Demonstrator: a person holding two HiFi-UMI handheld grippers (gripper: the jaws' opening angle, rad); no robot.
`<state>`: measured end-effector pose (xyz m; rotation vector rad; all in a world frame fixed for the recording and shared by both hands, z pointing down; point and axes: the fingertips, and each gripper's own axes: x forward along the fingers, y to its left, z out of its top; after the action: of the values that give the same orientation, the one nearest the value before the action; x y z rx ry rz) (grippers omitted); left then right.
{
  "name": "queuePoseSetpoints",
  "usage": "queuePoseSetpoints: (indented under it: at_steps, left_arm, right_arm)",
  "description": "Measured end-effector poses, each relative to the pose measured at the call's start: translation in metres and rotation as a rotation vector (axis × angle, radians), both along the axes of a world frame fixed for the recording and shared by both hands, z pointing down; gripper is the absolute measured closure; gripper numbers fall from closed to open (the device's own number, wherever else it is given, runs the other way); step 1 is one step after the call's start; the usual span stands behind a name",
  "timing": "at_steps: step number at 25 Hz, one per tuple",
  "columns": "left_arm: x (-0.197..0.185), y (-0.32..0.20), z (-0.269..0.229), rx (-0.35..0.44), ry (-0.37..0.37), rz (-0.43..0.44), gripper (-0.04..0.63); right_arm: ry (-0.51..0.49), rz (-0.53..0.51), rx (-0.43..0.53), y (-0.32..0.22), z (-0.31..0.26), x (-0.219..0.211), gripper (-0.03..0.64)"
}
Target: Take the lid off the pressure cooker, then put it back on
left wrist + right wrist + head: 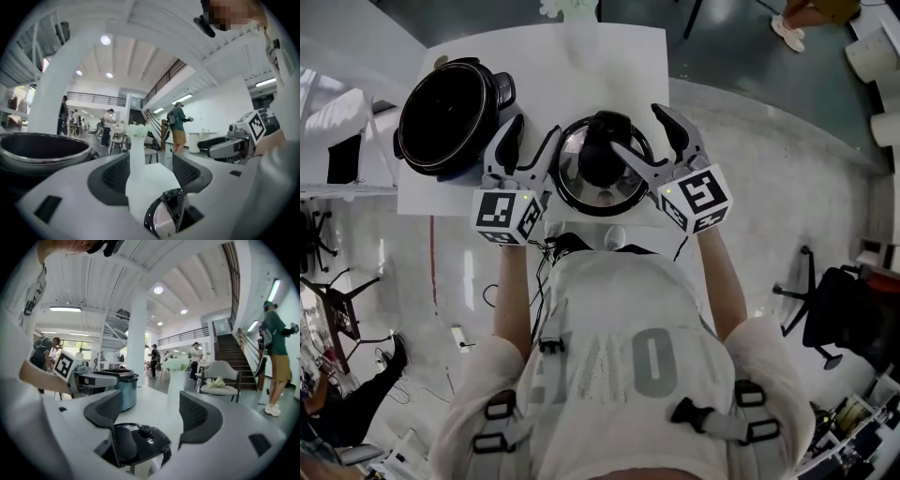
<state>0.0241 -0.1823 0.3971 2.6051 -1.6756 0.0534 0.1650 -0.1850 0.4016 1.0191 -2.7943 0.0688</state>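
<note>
Steel lid (602, 169) off, lying flat; open cooker (448, 117) beside it

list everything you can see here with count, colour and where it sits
table: one, white, under the cookware
pressure cooker: one, dark and open on top, table's left
lid: one, silver rim with black handle, on the table right of the cooker
vase: one, white with pale flowers, table's far edge
office chair: one, black, floor at right
bystanders: several, hall in the background
left tongs: one, grey, open and empty, between cooker and lid
right tongs: one, grey, open and empty, above the lid
</note>
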Motion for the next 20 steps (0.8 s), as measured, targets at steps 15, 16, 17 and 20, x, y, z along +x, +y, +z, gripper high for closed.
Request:
queuePoseSetpoints:
  at_steps: [15, 16, 17, 20]
  left_arm:
    - [-0.006, 0.035, -0.018, 0.123, 0.006, -0.148, 0.324]
    - [-0.005, 0.035, -0.018, 0.123, -0.003, -0.136, 0.324]
    - [-0.004, 0.034, -0.018, 0.123, -0.012, -0.12, 0.324]
    - [0.009, 0.032, -0.014, 0.113, -0.07, -0.005, 0.324]
  right_arm:
    - [-0.13, 0.344, 0.01, 0.023, -0.007, 0.078, 0.241]
    - [-0.128, 0.34, 0.011, 0.023, -0.007, 0.077, 0.241]
    - [-0.124, 0.332, 0.013, 0.023, -0.008, 0.075, 0.241]
    - [-0.097, 0.278, 0.019, 0.023, -0.009, 0.064, 0.241]
